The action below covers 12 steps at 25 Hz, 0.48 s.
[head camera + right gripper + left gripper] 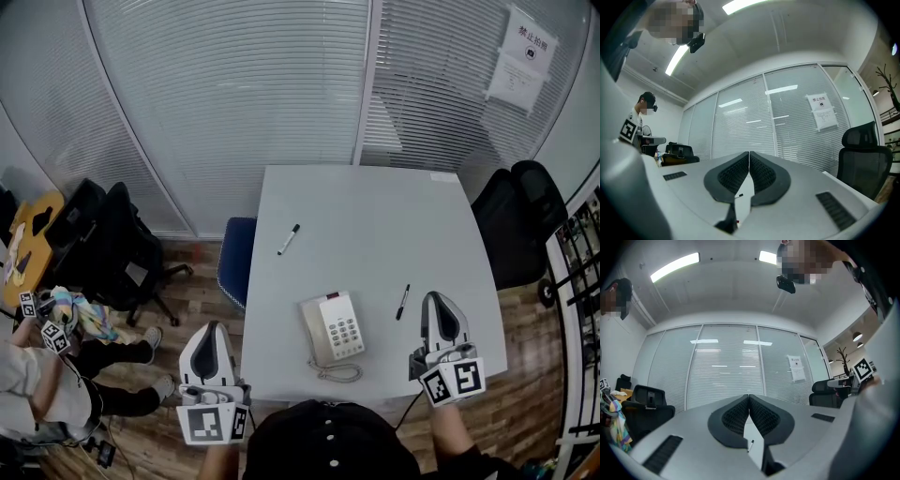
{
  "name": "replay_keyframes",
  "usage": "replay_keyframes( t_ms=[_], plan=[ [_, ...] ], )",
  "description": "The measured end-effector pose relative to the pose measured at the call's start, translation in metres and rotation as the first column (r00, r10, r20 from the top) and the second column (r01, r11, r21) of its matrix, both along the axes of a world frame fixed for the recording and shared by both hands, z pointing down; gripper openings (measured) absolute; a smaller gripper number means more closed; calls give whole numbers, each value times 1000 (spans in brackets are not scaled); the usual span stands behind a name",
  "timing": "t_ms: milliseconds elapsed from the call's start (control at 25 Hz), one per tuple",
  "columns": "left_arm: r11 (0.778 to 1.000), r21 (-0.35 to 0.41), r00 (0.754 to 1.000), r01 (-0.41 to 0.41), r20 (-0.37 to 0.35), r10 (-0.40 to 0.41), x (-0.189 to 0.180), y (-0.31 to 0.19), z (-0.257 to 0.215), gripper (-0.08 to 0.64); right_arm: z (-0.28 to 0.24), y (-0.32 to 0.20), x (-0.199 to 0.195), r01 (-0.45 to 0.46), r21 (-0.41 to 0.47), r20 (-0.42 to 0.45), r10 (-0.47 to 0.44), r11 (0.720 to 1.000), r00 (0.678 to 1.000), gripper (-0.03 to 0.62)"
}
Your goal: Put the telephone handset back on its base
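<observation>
A pale telephone sits near the front edge of the white table, its handset lying in the cradle on its left side and the coiled cord looped in front. My left gripper hovers off the table's front left corner, shut and empty. My right gripper hangs over the table's front right part, to the right of the telephone, also shut with nothing in it. In the left gripper view the pads meet; in the right gripper view the pads meet too.
Two black markers lie on the table: one at the left middle, one just right of the telephone. A blue chair stands at the table's left side, black office chairs farther left, another at the right. A person sits at the left.
</observation>
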<state>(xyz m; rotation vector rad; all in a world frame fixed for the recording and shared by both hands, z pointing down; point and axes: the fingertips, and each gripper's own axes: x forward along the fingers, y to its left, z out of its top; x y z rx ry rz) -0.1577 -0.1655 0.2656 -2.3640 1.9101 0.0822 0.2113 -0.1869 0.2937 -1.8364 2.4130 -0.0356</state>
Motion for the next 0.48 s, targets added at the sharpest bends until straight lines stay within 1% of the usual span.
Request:
replay_keyframes(
  t_ms=[480],
  plan=[
    [1000,-3,1000,6,0,-6,-5,3,1,17,-1,-1,-13,18,4,-25,-18,1000,1000,31]
  ],
)
